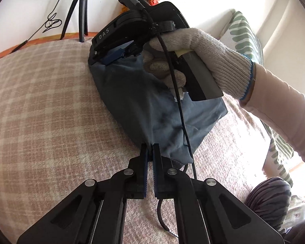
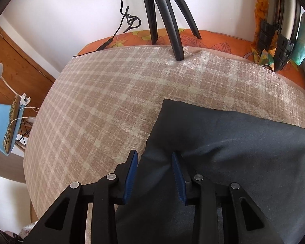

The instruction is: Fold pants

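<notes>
left gripper (image 1: 150, 148): clamped on pants (image 1: 152, 109) corner | right gripper (image 2: 154, 158): apart, astride far edge | pants: folded on plaid blanket (image 1: 50, 101) | risk: one-sided pull skews fold

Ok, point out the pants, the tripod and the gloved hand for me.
pants (image 2: 233, 142): right wrist view, flat grey-blue cloth near the folded edge.
tripod (image 1: 82, 18): left wrist view, black leg standing on the bed's far edge.
gloved hand (image 1: 209, 50): left wrist view, back of the knit glove.
</notes>
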Available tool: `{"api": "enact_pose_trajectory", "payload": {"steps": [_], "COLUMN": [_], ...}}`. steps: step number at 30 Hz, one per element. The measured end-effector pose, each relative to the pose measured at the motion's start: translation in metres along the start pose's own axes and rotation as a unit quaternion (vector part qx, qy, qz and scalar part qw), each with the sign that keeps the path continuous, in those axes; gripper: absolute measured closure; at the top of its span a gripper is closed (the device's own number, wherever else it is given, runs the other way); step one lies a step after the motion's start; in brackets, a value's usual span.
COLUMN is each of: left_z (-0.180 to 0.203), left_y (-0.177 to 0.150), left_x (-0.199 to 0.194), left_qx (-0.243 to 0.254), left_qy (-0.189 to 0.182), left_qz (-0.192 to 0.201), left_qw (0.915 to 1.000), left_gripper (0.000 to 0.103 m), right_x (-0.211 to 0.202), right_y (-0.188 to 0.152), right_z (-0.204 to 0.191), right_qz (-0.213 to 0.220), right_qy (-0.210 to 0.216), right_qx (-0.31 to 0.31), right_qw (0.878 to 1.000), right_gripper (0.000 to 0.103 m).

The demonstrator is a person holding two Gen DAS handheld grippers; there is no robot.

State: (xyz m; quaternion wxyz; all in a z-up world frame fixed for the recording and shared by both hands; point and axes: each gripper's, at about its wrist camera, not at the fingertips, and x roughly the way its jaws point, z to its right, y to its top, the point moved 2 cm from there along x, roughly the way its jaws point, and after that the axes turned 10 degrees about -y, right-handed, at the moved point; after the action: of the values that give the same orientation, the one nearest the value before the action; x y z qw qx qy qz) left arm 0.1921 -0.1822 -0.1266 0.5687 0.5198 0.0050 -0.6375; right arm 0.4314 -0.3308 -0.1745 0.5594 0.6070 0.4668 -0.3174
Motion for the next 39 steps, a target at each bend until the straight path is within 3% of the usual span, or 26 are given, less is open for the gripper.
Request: {"api": "enact_pose_trajectory", "payload": {"steps": [5, 8, 10, 13, 15, 16, 21, 26, 31, 39], "left_z": [0.001, -0.001, -0.006, -0.022, -0.033, -0.038, -0.054, -0.064, -0.072, -0.089], "left_y": [-0.008, -0.008, -0.004, 0.011, 0.022, 0.026, 0.046, 0.063, 0.076, 0.086], "left_x": [-0.001, -0.01, -0.019, -0.03, -0.033, -0.033, -0.018, 0.002, 0.022, 0.053], "left_qx": [0.013, 0.005, -0.006, -0.046, -0.07, -0.077, -0.107, -0.124, -0.141, -0.184], "left_qy": [0.003, -0.013, -0.003, -0.002, -0.005, -0.006, -0.012, -0.01, -0.008, -0.024], "left_qz": [-0.023, -0.026, -0.015, 0.014, 0.032, 0.038, 0.043, 0.042, 0.033, 0.015], "left_qw": [0.9997, 0.9996, 0.9999, 0.9988, 0.997, 0.9963, 0.9933, 0.9913, 0.9894, 0.9824], "left_gripper": [0.101, 0.101, 0.098, 0.083, 0.056, 0.053, 0.053, 0.053, 0.053, 0.052], "right_x": [-0.005, -0.028, -0.051, -0.09, -0.114, -0.124, -0.154, -0.154, -0.129, -0.085], "right_y": [0.0, -0.005, -0.011, -0.025, -0.038, -0.045, -0.071, -0.09, -0.105, -0.112], "right_z": [0.001, 0.005, 0.012, 0.035, 0.056, 0.068, 0.127, 0.174, 0.199, 0.2], "right_qz": [0.001, 0.025, 0.046, 0.084, 0.108, 0.113, 0.125, 0.106, 0.075, 0.051], "right_qy": [0.003, 0.01, 0.013, 0.03, 0.022, 0.022, 0.009, -0.008, 0.025, 0.092], "right_qx": [0.004, -0.003, -0.005, 0.007, 0.02, 0.028, 0.08, 0.108, 0.13, 0.131], "right_qw": [1.0, 1.0, 0.999, 0.996, 0.994, 0.993, 0.989, 0.988, 0.988, 0.986], "right_gripper": [0.068, 0.065, 0.065, 0.047, 0.038, 0.038, 0.024, 0.019, 0.019, 0.019]}}
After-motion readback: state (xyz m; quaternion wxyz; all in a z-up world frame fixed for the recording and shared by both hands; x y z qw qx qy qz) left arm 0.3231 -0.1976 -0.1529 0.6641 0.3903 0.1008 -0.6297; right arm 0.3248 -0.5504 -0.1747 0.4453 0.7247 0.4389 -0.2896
